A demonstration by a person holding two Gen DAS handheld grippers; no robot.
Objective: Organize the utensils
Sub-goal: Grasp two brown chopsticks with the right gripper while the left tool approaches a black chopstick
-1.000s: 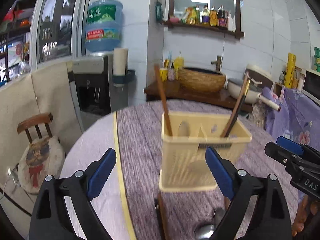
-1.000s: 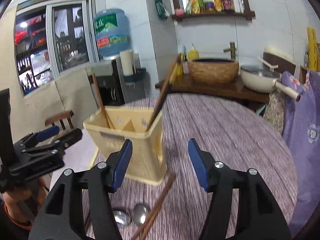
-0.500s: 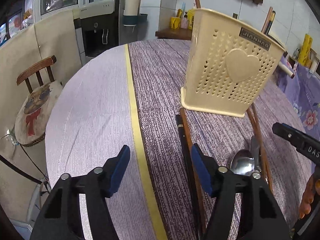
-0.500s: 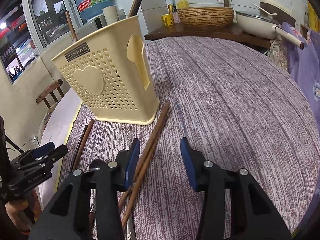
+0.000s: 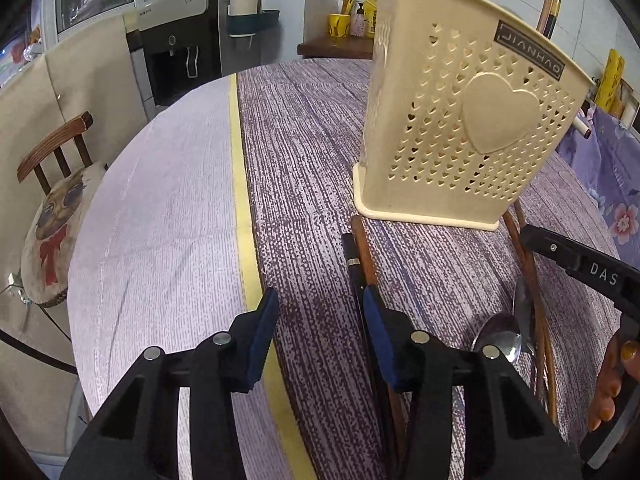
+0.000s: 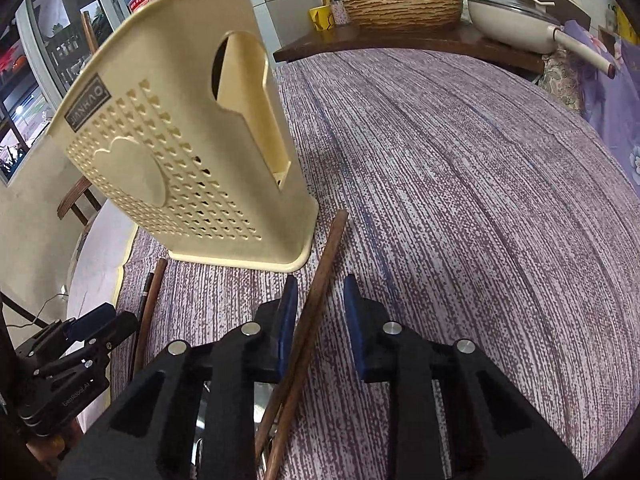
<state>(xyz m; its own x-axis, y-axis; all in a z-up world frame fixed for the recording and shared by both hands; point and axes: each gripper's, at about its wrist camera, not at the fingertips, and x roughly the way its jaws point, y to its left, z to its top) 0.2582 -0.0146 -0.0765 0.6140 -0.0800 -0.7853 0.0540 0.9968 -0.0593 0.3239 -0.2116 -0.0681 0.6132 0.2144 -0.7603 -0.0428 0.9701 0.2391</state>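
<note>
a pair of brown chopsticks (image 6: 320, 292) lay on the purple tablecloth (image 6: 480, 208) beside the cream utensil holder (image 6: 188, 168), between the right gripper (image 6: 318, 300)'s narrowing, not yet touching jaws. the left gripper (image 5: 318, 320), also closing, held nothing; dark chopsticks (image 5: 360, 256) lay just outside its right finger.

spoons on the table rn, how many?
2 visible: one spoon with its bowl beside the left gripper's right finger, a second spoon just right of it among the chopsticks. More may be hidden under the grippers.
</note>
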